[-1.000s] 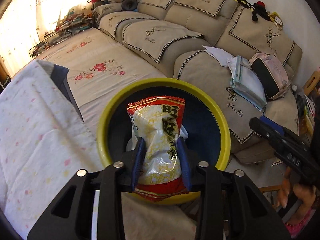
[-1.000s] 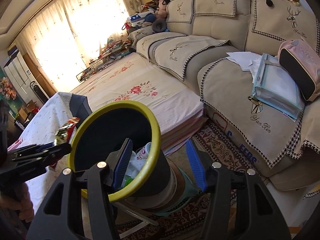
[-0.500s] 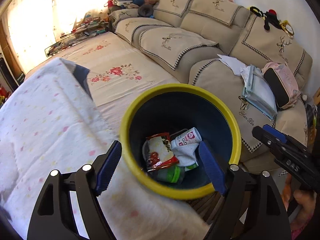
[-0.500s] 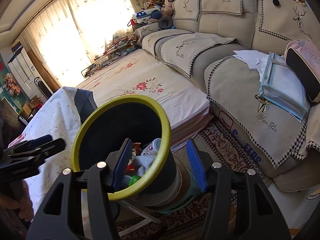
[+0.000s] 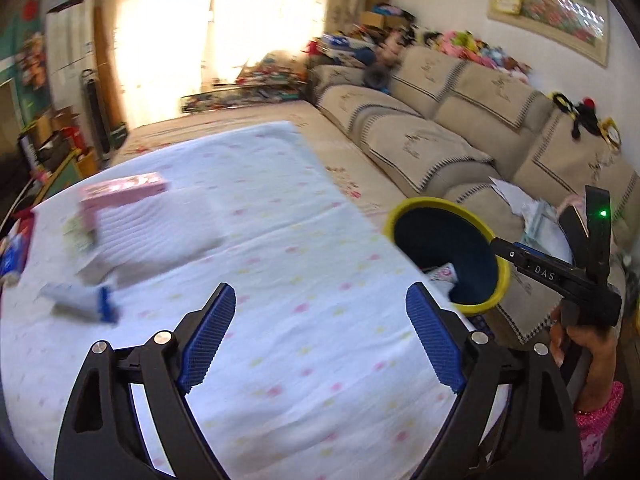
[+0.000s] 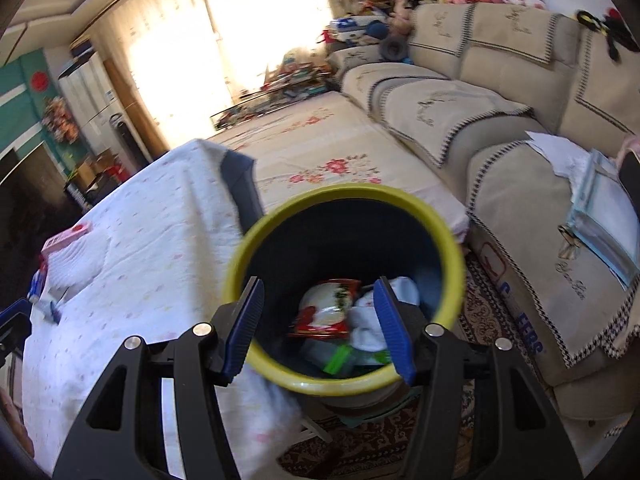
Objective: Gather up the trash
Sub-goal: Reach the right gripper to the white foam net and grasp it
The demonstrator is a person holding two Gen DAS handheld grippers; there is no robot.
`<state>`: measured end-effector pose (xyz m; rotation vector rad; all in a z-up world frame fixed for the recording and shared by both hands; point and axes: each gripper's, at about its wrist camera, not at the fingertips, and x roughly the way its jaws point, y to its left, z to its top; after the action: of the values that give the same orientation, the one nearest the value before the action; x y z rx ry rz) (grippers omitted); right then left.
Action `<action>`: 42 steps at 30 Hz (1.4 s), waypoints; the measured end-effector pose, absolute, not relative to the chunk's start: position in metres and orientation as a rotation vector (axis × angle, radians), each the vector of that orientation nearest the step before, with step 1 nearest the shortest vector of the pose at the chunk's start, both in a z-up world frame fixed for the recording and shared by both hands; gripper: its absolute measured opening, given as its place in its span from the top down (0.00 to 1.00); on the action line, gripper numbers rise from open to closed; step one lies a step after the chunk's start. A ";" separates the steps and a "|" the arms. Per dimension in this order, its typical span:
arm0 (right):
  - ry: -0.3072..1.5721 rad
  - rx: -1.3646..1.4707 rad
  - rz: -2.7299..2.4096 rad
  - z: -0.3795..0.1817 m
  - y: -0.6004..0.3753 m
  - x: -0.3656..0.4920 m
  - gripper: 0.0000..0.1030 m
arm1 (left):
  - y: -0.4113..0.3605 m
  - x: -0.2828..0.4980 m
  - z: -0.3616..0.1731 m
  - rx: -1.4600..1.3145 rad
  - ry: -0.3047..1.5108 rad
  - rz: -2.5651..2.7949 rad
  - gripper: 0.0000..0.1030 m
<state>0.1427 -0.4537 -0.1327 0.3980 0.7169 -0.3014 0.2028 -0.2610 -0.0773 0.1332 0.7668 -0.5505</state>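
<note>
The left gripper [image 5: 320,336] hangs over the cloth-covered bench [image 5: 304,240] with its blue fingers [image 5: 208,332] spread wide; its jaws have just been opening, and nothing lies between them, only bare white cloth.

The next piece of trash sits at the lower left of the left wrist view: a small white tube with a blue cap [image 5: 80,304], lying flat on the cloth, apart from the fingers and to their left, slightly beyond the tips. Motion blur smears it, so its exact shape is uncertain, but its long axis appears to run roughly left to right across the frame, cap end toward the gripper. To take it across its narrow width, the left gripper would have to swing left and likely roll so the fingers straddle that axis. Further up the left side lies a pink box [image 5: 124,190] beside a pale folded cloth [image 5: 156,228].

The bin [image 5: 444,256], dark inside with a yellow rim, stands off the bench's right edge at mid right of that view. The right gripper [image 6: 320,328] is at it, its fingers part-way spread with the near rim between them; whether the pads actually press on the rim I cannot tell. In the bin lies a red and white snack wrapper [image 6: 326,314] with other rubbish.

The left hand is plainly the nearer one to the tube; the right hand [image 5: 584,340] is occupied at the bin, well apart from it.
</note>
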 end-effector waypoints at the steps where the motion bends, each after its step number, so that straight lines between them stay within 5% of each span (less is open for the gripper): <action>1: 0.720 0.383 -0.280 -0.131 -0.443 0.148 0.47 | -0.244 0.201 -0.076 0.121 0.759 -0.520 0.16; 16: 0.764 0.140 0.125 -0.092 -0.242 0.257 0.44 | -0.018 0.174 -0.088 -0.139 0.744 -0.182 0.15; 34: 0.909 -0.017 0.155 -0.123 -0.156 0.382 0.24 | 0.029 0.178 -0.122 -0.242 0.804 -0.151 0.15; 42: 0.959 -0.023 0.164 -0.143 -0.155 0.398 0.25 | 0.027 0.183 -0.129 -0.247 0.822 -0.152 0.15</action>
<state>0.3976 -0.1549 -0.1429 -0.0227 0.9593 0.1640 0.1829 0.0272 -0.1292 -0.2469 0.8219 -0.1520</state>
